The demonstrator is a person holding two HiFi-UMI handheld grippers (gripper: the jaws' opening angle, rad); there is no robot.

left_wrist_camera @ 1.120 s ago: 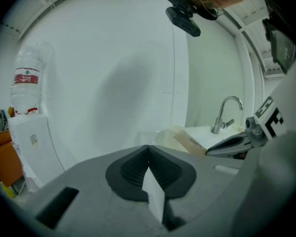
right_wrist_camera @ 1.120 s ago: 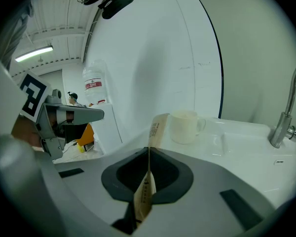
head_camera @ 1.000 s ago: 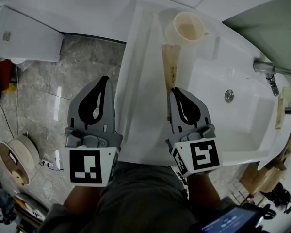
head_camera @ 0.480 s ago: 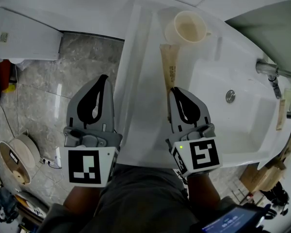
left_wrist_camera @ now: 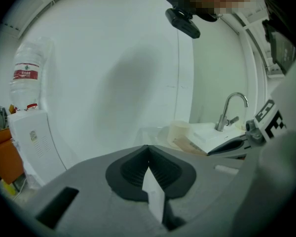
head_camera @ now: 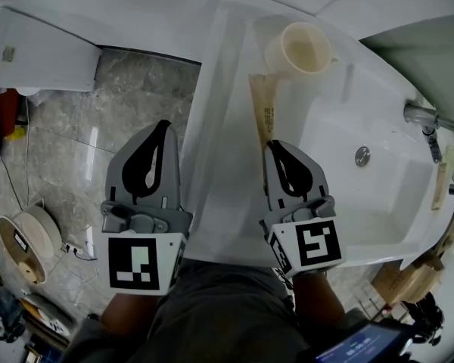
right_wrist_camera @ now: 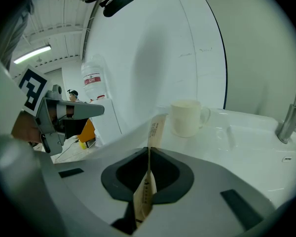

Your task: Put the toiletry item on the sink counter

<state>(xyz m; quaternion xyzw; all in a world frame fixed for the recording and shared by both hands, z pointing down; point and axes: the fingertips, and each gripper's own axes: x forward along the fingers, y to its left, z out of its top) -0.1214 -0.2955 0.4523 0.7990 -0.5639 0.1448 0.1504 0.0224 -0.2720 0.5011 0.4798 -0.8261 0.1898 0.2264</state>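
— Where's the packet point(head_camera: 263, 119)?

— Pinched by its near end in the right gripper point(head_camera: 272, 142), whose jaws are closed flat on it. The right gripper view shows the same grip point(right_wrist_camera: 149, 151), with the packet point(right_wrist_camera: 155, 130) standing on edge and running forward. It stretches out over the counter point(head_camera: 219, 127), along the flat strip left of the basin point(head_camera: 363, 195). I can't tell whether it rests on the surface or hangs just above it.

— What's at its far end?

— The mug point(head_camera: 303, 49), near the counter's back corner. The packet's tip is just short of it and looks apart from it.

— Edges?

— The basin rim runs close along the packet's right side. The counter's left edge is farther off, with bare white strip between. The near edge lies under the right gripper's body. The faucet point(head_camera: 427, 123) is well away, across the basin.

— And the left gripper point(head_camera: 165, 125)?

— Jaws pressed together at the tips point(left_wrist_camera: 148, 147). It is off the counter's left edge, over the floor point(head_camera: 76, 134), well apart from the packet.
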